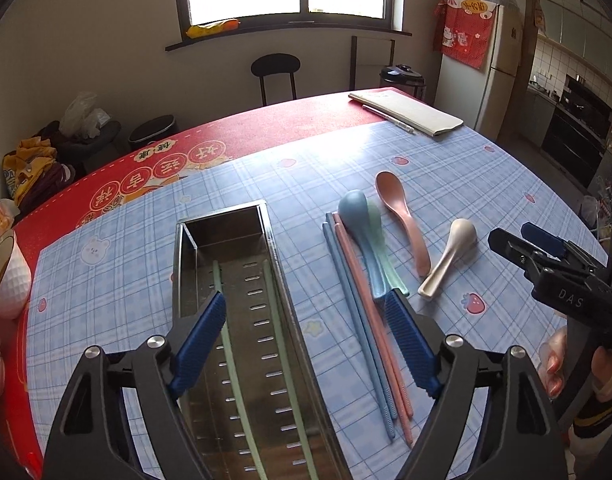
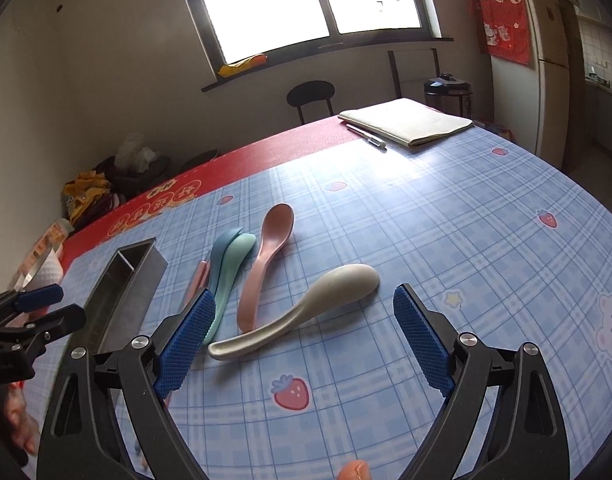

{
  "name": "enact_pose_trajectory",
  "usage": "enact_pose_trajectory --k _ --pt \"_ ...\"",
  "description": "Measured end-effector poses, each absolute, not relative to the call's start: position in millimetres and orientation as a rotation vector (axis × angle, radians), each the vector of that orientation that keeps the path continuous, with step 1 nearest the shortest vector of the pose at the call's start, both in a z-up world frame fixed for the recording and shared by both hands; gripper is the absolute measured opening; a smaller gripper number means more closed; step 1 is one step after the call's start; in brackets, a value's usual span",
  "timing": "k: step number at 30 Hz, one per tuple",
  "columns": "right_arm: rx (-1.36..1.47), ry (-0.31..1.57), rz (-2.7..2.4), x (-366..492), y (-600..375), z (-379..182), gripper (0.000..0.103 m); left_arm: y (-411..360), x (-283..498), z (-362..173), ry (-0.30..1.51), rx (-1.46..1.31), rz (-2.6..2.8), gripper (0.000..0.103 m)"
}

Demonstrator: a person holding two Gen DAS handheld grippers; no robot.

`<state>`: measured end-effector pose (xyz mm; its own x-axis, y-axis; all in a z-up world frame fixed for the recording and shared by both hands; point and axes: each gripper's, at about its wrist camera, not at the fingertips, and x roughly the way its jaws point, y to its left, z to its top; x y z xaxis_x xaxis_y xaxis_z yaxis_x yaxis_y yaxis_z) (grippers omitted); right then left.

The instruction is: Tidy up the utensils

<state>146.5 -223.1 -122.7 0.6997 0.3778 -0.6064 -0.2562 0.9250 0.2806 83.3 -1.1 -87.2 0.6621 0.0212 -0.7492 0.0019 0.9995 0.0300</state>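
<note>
A long steel utensil box (image 1: pixel 186 264) lies on the blue plaid tablecloth with green chopsticks (image 1: pixel 234 364) inside it. My left gripper (image 1: pixel 306 304) is open and empty above the box. Right of the box lie blue chopsticks (image 1: pixel 356 320), pink chopsticks (image 1: pixel 366 312), a blue spoon (image 1: pixel 358 220) stacked on a green spoon (image 2: pixel 236 256), a pink spoon (image 1: pixel 402 216) and a beige spoon (image 1: pixel 450 256). My right gripper (image 2: pixel 302 300) is open and empty just above the beige spoon (image 2: pixel 306 312). The box (image 2: pixel 118 288) shows at the left of the right wrist view.
A folded beige cloth (image 1: pixel 410 110) and a pen (image 1: pixel 388 118) lie at the table's far side. A white bowl (image 1: pixel 6 276) stands at the left edge. A chair (image 1: pixel 276 70), a fridge (image 1: pixel 490 68) and bins stand beyond the table.
</note>
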Motion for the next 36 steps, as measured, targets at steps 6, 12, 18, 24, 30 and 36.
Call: enact_pose_trajectory --k 6,12,18,24,30,36 --pt "0.082 0.647 0.315 139.0 -220.8 -124.1 0.088 -14.2 112.4 -108.4 1.010 -0.069 -0.029 0.029" --pt "0.140 0.669 0.352 143.8 -230.4 -128.2 0.088 -28.6 133.0 -126.4 1.097 -0.073 -0.051 0.009" --pt "0.174 0.662 0.376 143.8 -235.1 -130.1 0.088 -32.3 147.9 -141.2 1.167 -0.070 -0.035 0.009" --pt "0.202 0.673 0.390 145.4 -238.2 -132.2 0.088 -33.6 152.5 -147.9 1.187 -0.040 -0.020 0.009" --pt "0.213 0.678 0.393 146.2 -239.7 -132.7 0.088 -35.5 152.6 -152.1 1.204 -0.030 -0.036 0.009" --pt "0.205 0.681 0.395 146.7 -237.8 -133.2 0.088 -34.0 156.7 -153.1 1.206 -0.037 -0.039 0.010"
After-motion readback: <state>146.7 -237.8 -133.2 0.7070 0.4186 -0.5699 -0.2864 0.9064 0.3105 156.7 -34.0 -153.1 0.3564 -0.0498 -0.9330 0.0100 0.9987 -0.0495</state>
